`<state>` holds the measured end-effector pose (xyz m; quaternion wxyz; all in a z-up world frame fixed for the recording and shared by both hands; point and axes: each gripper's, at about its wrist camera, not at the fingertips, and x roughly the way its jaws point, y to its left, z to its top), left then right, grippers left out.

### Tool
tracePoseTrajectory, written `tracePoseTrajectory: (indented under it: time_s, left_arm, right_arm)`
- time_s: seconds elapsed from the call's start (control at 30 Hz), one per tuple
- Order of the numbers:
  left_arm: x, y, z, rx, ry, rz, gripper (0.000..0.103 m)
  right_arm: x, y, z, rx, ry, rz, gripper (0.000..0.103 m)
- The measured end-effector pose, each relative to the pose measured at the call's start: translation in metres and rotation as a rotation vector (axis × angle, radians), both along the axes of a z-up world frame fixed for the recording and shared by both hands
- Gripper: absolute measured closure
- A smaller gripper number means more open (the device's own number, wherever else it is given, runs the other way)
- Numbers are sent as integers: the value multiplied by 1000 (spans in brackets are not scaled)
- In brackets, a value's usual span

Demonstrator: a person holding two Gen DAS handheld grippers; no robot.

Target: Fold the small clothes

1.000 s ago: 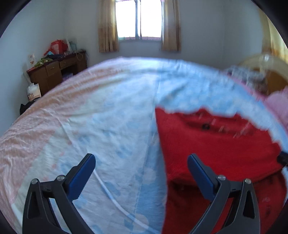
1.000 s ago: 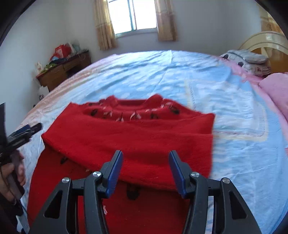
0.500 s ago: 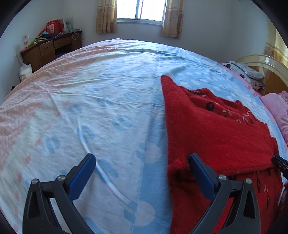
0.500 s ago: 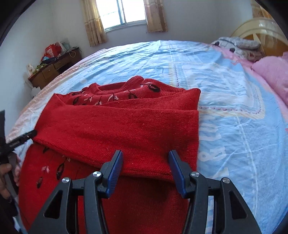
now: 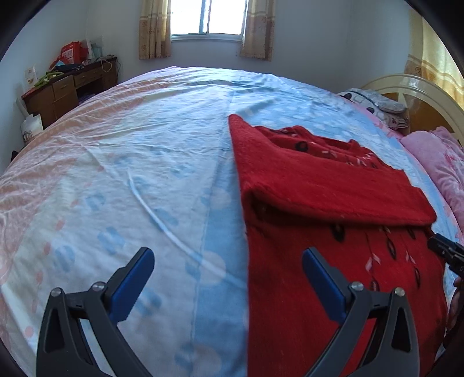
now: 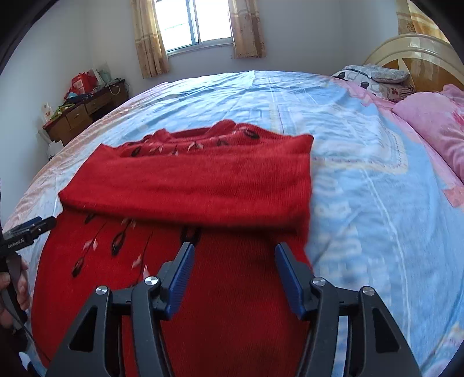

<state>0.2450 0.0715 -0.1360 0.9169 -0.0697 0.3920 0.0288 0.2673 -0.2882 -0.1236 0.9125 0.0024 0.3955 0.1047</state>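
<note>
The bed [image 6: 333,121] has a blue and pink sheet; the red sweater [image 6: 203,179] lies near its front edge, pink pillows [image 6: 435,130] at the head.

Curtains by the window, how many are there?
2: one tan fabric curtain hangs left of the bright window, the other tan curtain hangs right of it. None seem hidden.

Bright curtained window [image 5: 207,17], wooden desk [image 5: 69,87], pale walls [image 5: 319,43]

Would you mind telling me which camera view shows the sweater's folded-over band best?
The right wrist view: the folded-over band of the red sweater lies across the middle, both ends visible. The left wrist view shows the band obliquely from its left end, receding toward the right edge.
</note>
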Motion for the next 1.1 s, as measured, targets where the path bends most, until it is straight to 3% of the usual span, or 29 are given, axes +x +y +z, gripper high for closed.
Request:
tracePoseTrajectory:
  time_s: [0.53,1.1]
  left_arm:
    - [-57,-9,7,-42,27,-46,0]
    - [-95,-35,-1,-15,64,-116,0]
  right_arm:
    - [-62,0,-12,-5,63,4,43]
    - [-106,2,-24,-10,103,-3,42]
